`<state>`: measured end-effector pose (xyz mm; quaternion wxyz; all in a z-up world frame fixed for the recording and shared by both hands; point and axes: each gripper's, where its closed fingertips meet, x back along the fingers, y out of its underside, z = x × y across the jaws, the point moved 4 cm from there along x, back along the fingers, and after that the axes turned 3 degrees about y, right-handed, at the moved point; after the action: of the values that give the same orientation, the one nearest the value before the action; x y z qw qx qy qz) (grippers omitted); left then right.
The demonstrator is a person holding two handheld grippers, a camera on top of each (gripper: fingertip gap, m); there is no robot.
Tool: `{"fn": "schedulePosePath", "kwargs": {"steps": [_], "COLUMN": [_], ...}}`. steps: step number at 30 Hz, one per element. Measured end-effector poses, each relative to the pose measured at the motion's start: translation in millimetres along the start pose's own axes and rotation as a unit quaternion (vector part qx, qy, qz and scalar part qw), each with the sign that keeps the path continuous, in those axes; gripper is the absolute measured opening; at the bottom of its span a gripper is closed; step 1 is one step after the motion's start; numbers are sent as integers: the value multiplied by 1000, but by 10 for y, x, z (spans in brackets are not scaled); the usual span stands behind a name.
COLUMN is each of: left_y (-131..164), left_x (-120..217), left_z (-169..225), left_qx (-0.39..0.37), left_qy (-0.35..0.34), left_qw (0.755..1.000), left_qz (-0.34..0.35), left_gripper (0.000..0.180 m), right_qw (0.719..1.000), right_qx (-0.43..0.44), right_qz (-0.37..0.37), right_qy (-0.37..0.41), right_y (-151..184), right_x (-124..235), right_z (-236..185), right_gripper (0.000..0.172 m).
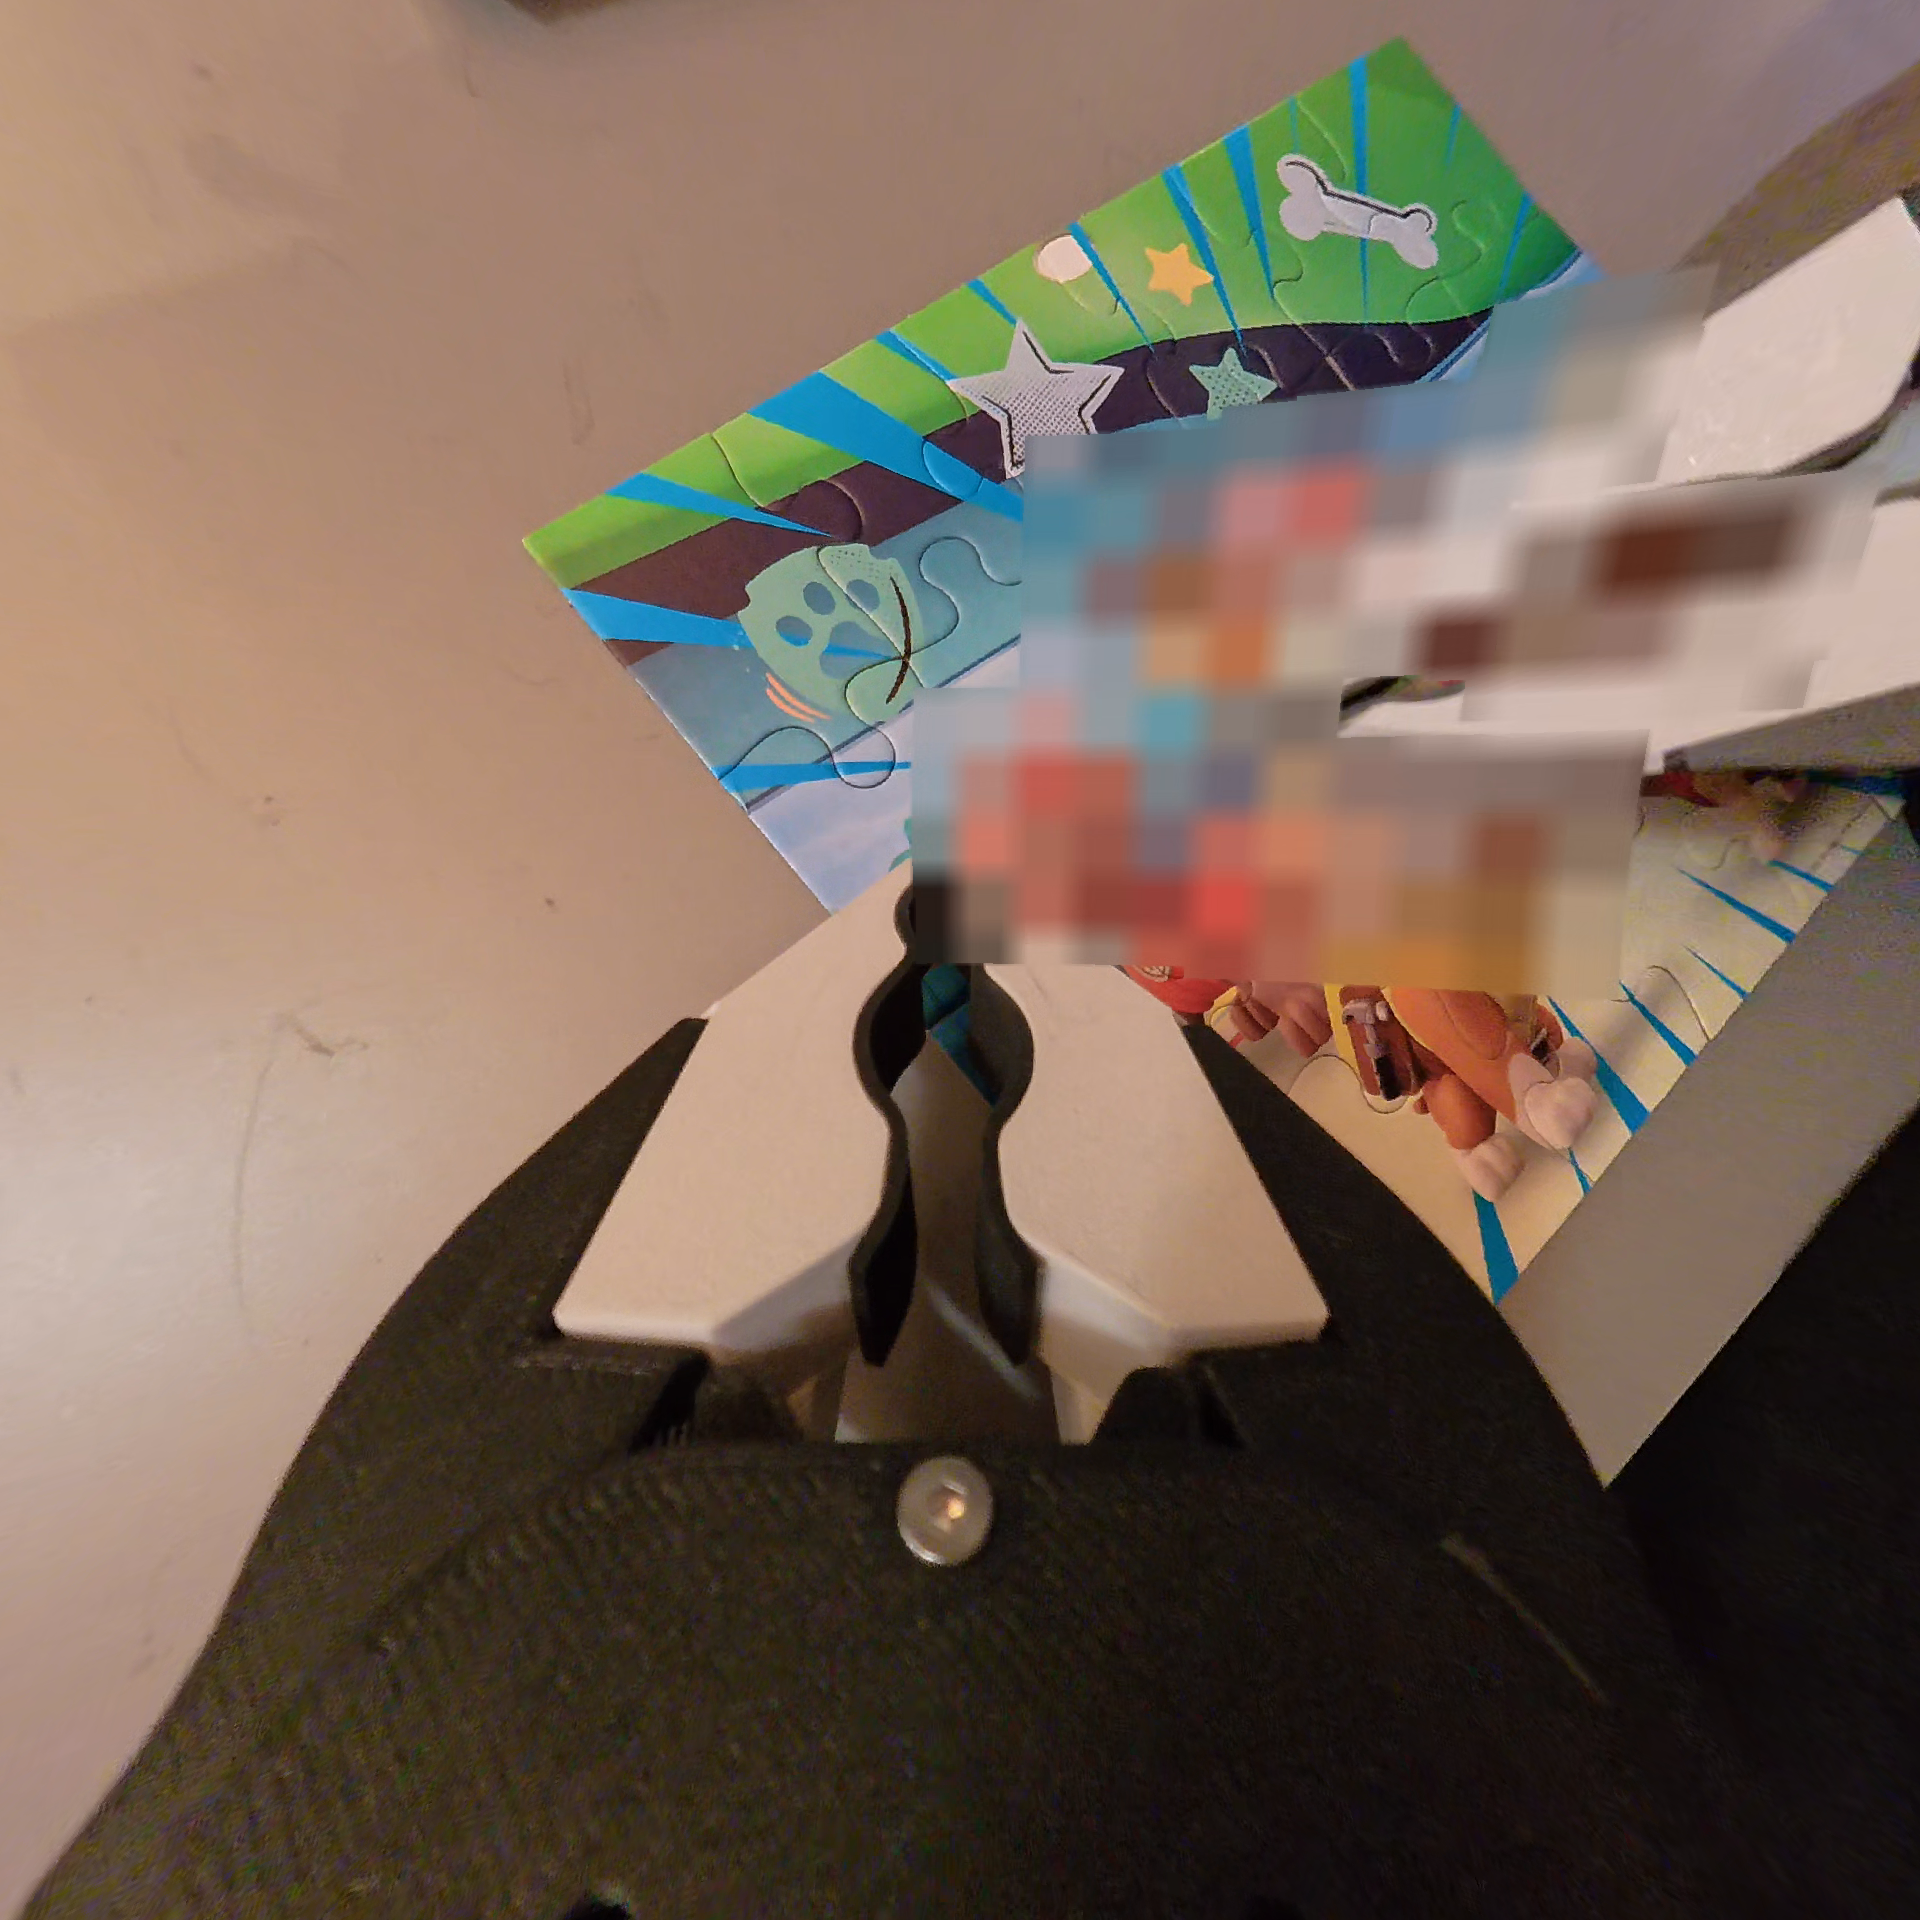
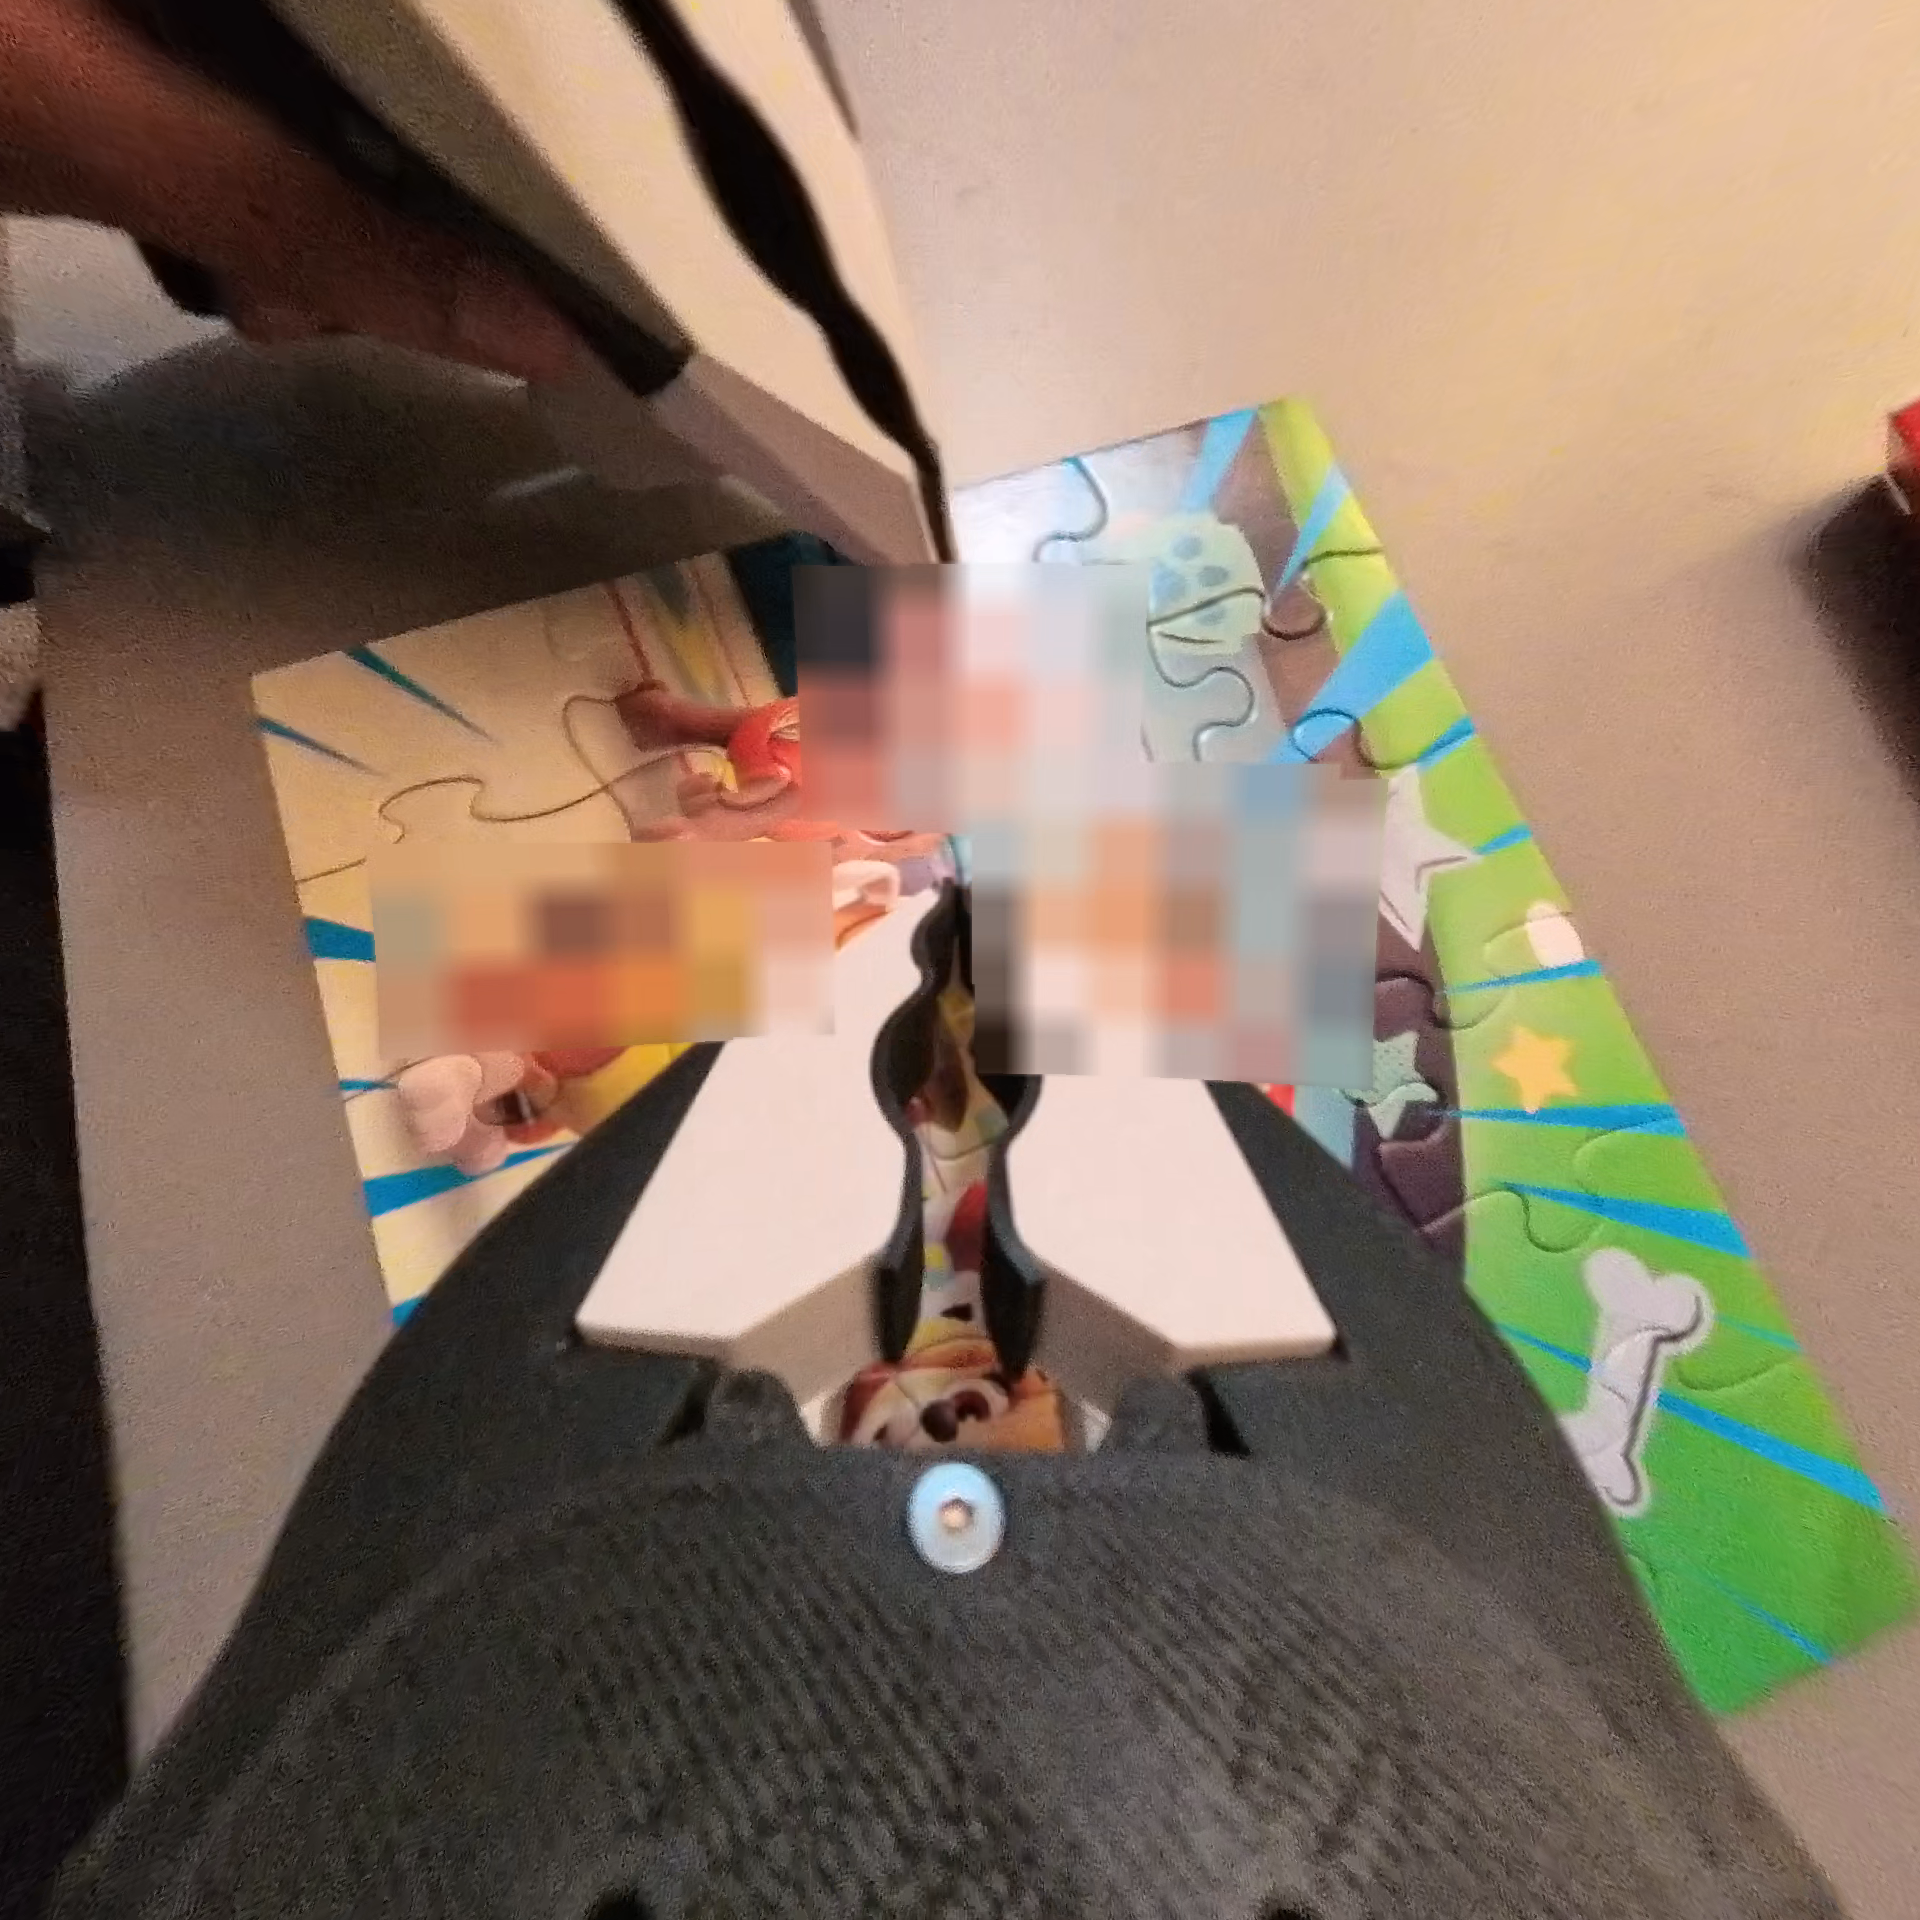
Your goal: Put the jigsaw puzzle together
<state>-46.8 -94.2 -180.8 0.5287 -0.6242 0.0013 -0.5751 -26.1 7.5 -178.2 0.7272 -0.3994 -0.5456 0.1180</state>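
An assembled cartoon jigsaw puzzle (image 1: 831,499) with a green and blue border lies flat on the beige table (image 1: 260,520). My left gripper (image 1: 935,925) is shut, its tips over the puzzle's near edge. The tips are partly hidden by a mosaic patch, and I see nothing between the pads. My right gripper (image 2: 951,904) is shut and hovers over the middle of the puzzle (image 2: 1621,1195). Part of the right gripper's pale body (image 1: 1808,343) shows at the upper right of the left wrist view. The left gripper (image 2: 748,208), held by a hand (image 2: 260,239), reaches in from the upper left of the right wrist view.
A red object (image 2: 1907,457) sits at the right edge of the right wrist view, beyond the puzzle. A dark object (image 1: 540,8) peeks in at the top edge of the left wrist view. Bare beige table lies left of the puzzle. Left tips to right tips: about 7 cm. The assembled cartoon jigsaw puzzle (image 1: 831,499) sits 8 cm or so from the ends of my left fingers.
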Motion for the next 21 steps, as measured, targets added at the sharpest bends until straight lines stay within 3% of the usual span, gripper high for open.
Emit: {"fn": "schedulePosePath", "kwargs": {"steps": [3, 5, 7, 10, 15, 18, 21], "left_y": [4, 5, 4, 4, 8, 10, 11], "left_x": [-1, -1, -2, -1, -2, -2, -2], "left_z": [-2, -6, -11, -15, -17, -21, -26], "left_qx": [3, 9, 16, 17, 19, 23, 26], "left_qy": [2, 9, 17, 22, 25, 30, 35], "left_qw": [1000, 1000, 1000, 1000, 999, 999, 999], "left_qz": [7, 11, 13, 13, 18, 23, 24], "left_gripper": [0, 0, 0, 0, 0, 0, 0], "right_qw": [998, 990, 985, 990, 1000, 999, 991], "right_qx": [-15, 21, 69, 84, 12, -33, 4], "right_qz": [1, 13, 23, 14, -3, -6, 9], "right_qy": [-64, -142, -158, -113, 17, -32, -137], "right_y": [-42, -96, -137, -191, -219, -253, -321], "right_x": [-16, -36, -63, -134, -249, -278, -301], "right_z": [-223, -578, -748, -535, 260, 184, -251], "right_gripper": [0, 0, 0, 0, 0, 0, 0]}}
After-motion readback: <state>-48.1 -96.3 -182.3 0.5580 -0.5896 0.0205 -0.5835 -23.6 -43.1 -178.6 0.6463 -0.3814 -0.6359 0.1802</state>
